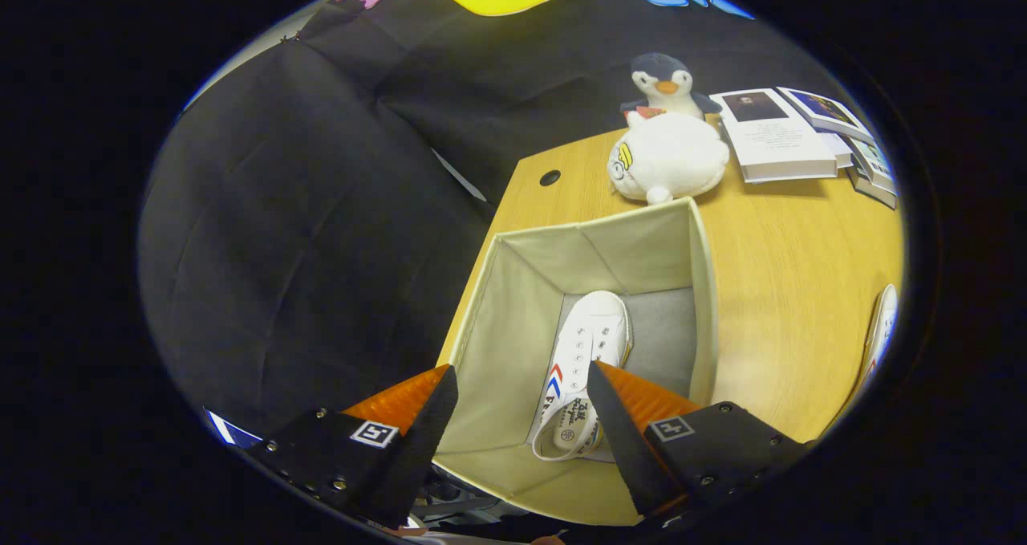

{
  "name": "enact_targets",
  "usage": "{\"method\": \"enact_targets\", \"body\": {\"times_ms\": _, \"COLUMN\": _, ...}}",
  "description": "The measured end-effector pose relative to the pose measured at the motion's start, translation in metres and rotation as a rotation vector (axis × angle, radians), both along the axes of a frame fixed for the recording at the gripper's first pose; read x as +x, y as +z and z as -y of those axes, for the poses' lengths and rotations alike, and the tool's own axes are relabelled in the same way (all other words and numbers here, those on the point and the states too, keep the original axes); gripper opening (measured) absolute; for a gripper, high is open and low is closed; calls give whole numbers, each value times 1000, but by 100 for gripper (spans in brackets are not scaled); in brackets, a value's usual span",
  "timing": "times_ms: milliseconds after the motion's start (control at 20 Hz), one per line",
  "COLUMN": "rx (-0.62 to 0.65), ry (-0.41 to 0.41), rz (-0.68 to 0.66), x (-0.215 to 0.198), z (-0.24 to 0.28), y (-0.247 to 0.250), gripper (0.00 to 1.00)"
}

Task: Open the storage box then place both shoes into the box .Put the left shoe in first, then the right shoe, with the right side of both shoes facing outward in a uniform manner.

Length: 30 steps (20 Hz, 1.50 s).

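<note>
White shoe (590, 344) lies inside the open box (497, 320); your gripper (521, 404), fingers spread and empty, must next fetch the second shoe (881, 328).

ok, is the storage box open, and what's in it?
Open: the storage box has no lid on and its floor shows. One white shoe lies inside. The tongs hang open above it, gripping nothing.

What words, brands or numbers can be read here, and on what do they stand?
None reads whole.
Shoe in the box: side print partly hidden behind a finger, tongue print too small to read.
Books: print too small to read.
Claw, open above the box: square markers, no words.
</note>
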<state>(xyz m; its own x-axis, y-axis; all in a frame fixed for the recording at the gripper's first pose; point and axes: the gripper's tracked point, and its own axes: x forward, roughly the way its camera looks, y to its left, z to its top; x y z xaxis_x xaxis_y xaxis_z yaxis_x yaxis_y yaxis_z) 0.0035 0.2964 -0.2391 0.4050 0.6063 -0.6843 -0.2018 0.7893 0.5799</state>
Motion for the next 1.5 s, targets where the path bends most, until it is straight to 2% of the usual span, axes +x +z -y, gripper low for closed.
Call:
{"method": "enact_targets", "body": {"times_ms": 250, "rx": -6, "ry": -46, "rz": 58, "x": 4, "z": 49, "y": 22, "gripper": 98}}
{"method": "enact_targets", "body": {"times_ms": 650, "rx": -61, "ry": -135, "rz": 97, "x": 0, "z": 131, "y": 27, "gripper": 98}}
{"method": "enact_targets", "body": {"times_ms": 1200, "rx": -185, "ry": -303, "rz": 107, "x": -11, "z": 262, "y": 14, "gripper": 98}}
{"method": "enact_targets", "body": {"times_ms": 1500, "rx": -249, "ry": -345, "rz": 90, "x": -20, "z": 319, "y": -1, "gripper": 98}}
